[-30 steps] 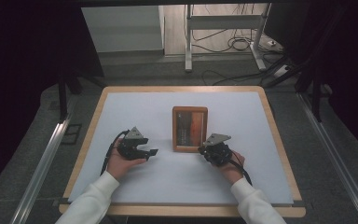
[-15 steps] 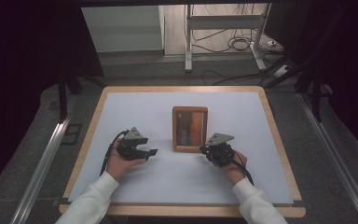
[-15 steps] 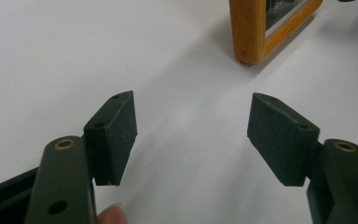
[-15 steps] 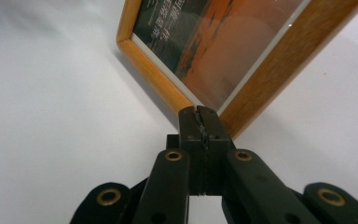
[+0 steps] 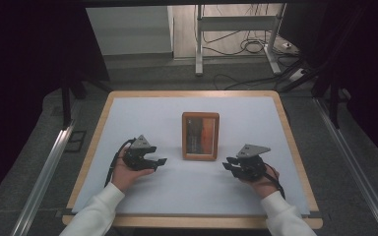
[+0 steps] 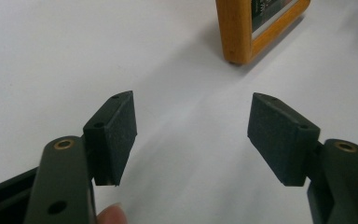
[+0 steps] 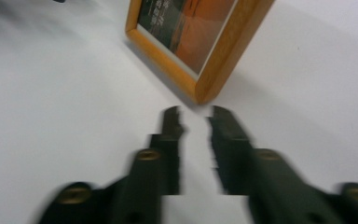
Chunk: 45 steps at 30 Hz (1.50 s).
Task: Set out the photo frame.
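The work in hand looked like the end of a release: the wooden picture frame (image 5: 200, 135) lay flat near the middle of the white table top (image 5: 142, 113), a little toward its near edge, and neither gripper touched it. The right gripper (image 5: 231, 163) sat near the frame's near-right corner, apart from it, and its jaws had just been opening with nothing between them; in the right gripper view, blurred by motion, they stood parted by a narrow gap over bare surface, pointing at that corner of the frame (image 7: 200, 51). The left gripper (image 5: 158, 161) rested well to the left of the frame's near-left corner, jaws spread wide and empty, its 2 black pads (image 6: 116, 135) framing bare table in the left gripper view, with the frame's corner (image 6: 235, 32) farther off. Judged from this, the frame had been set down and the next move would call for either drawing both hands back toward the near edge or, if the frame was to be lifted again, widening the right jaws enough to straddle its wooden border. Both forearms came in from the near edge in white sleeves, each hand cupped around its gripper's body from behind, jaws turned inward toward the frame and held low over the surface.
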Each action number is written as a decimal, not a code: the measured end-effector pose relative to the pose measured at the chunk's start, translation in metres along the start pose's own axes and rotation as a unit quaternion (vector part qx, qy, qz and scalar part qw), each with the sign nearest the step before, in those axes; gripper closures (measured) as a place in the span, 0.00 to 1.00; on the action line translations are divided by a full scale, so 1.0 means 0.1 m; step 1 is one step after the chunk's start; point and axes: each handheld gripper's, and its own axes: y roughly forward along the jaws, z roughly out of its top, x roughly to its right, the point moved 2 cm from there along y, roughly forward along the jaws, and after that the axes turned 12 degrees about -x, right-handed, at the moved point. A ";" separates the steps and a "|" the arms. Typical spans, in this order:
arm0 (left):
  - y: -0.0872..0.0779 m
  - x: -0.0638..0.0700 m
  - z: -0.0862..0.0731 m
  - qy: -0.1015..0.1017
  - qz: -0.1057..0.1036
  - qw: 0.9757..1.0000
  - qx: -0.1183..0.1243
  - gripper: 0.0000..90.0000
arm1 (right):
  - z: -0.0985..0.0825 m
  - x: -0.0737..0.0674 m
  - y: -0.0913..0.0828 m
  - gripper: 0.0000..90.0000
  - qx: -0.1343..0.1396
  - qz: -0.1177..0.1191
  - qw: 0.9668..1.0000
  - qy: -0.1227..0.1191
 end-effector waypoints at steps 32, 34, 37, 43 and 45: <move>-0.09 0.12 -0.14 -0.003 0.001 1.000 0.001 0.36 | -0.63 0.12 -0.37 0.32 0.046 -0.051 0.994 0.084; -0.09 0.12 -0.14 -0.001 0.001 1.000 0.000 0.36 | -0.64 0.13 -0.38 0.32 0.047 -0.054 0.994 0.086; -0.09 0.12 -0.14 -0.001 0.001 1.000 -0.001 0.36 | -0.64 0.13 -0.38 0.31 0.048 -0.054 0.993 0.089; -0.08 0.11 -0.13 -0.003 0.001 1.000 0.001 0.36 | -0.65 0.14 -0.37 0.27 0.047 -0.062 0.993 0.090; -0.08 0.11 -0.13 -0.004 0.001 1.000 0.000 0.36 | -0.66 0.14 -0.37 0.26 0.047 -0.065 0.992 0.093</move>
